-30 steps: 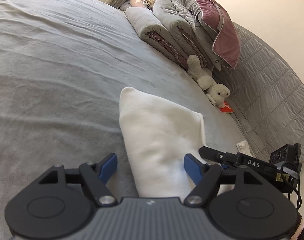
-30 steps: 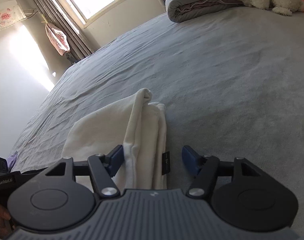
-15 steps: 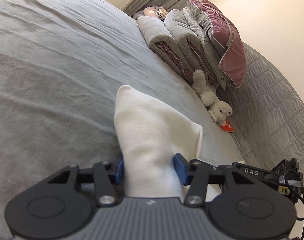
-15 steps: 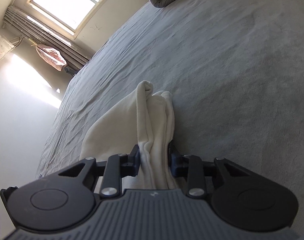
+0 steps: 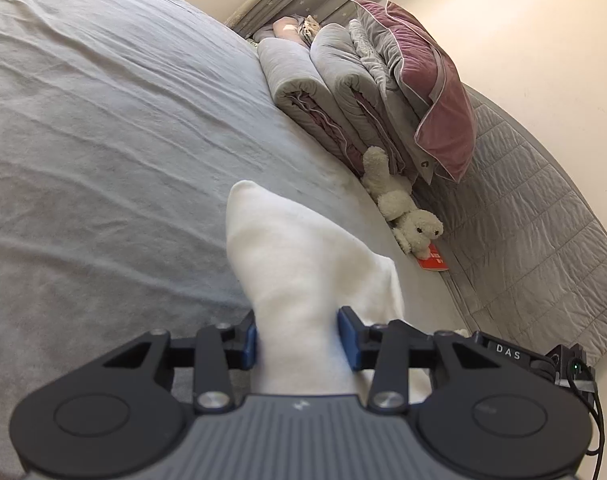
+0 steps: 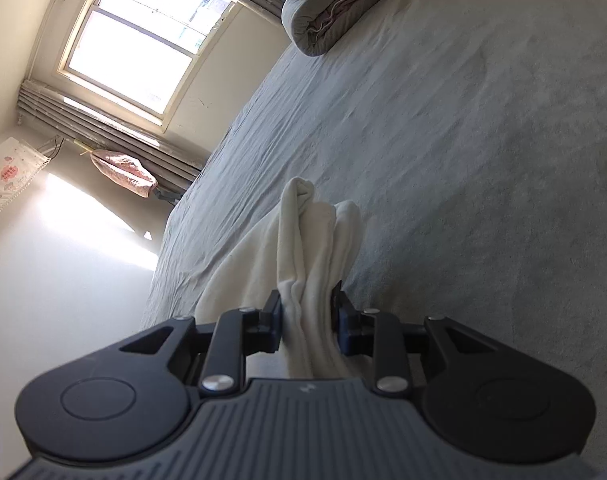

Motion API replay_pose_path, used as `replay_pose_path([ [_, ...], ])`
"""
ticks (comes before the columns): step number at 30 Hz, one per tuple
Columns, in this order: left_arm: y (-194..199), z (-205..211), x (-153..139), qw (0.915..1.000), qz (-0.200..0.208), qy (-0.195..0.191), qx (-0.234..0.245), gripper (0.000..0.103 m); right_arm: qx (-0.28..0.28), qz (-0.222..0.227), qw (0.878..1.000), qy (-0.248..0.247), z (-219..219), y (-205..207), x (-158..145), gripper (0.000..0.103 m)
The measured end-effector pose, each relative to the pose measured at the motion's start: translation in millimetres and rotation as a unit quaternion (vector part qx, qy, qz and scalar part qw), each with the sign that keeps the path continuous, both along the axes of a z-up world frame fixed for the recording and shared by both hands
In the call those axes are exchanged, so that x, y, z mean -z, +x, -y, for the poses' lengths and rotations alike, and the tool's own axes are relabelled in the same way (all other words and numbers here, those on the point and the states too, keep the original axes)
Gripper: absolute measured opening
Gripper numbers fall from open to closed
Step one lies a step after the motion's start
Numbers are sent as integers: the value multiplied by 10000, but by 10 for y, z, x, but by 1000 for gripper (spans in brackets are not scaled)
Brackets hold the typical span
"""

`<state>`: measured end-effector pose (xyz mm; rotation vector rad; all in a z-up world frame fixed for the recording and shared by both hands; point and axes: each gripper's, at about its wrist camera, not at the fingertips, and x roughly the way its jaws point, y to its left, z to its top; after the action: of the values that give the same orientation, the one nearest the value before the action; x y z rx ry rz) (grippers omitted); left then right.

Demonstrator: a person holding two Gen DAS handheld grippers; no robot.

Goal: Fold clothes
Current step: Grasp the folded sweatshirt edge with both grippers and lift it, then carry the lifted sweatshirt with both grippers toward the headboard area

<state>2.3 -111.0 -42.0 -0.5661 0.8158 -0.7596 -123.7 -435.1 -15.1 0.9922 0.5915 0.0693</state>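
On the gray bed [image 5: 103, 152], the white cloth [image 5: 299, 264] is pinched by both the left gripper [image 5: 297, 338] and right gripper [image 6: 307, 318]. It looks soft and light (probably floppy), so hold near the edges.

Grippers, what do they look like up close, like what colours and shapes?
Each is dark grey and black: a ribbed grey body with two round black discs, silver screws and blue finger pads. In the left view, the right gripper shows white letters "DAS" and a black cable.
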Motion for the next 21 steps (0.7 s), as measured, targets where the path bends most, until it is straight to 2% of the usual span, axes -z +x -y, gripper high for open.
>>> replay_pose_path([
  [5,87,331,-159,9995,77,-104,272,40,436,183,9989,58,214,-138,-157,30],
  [9,218,792,-348,9974,217,-85,683,40,871,248,9957,-192,397,-219,-357,30],
  [13,348,1355,-512,9918,262,-81,1247,40,1441,271,9889,-253,672,-421,-493,30],
  [17,504,1978,-650,9819,272,-60,1871,39,2151,237,9753,-454,1004,-723,-617,30],
  [21,612,2702,-771,9690,371,65,2443,39,2917,165,9526,-849,1258,-909,-690,30],
])
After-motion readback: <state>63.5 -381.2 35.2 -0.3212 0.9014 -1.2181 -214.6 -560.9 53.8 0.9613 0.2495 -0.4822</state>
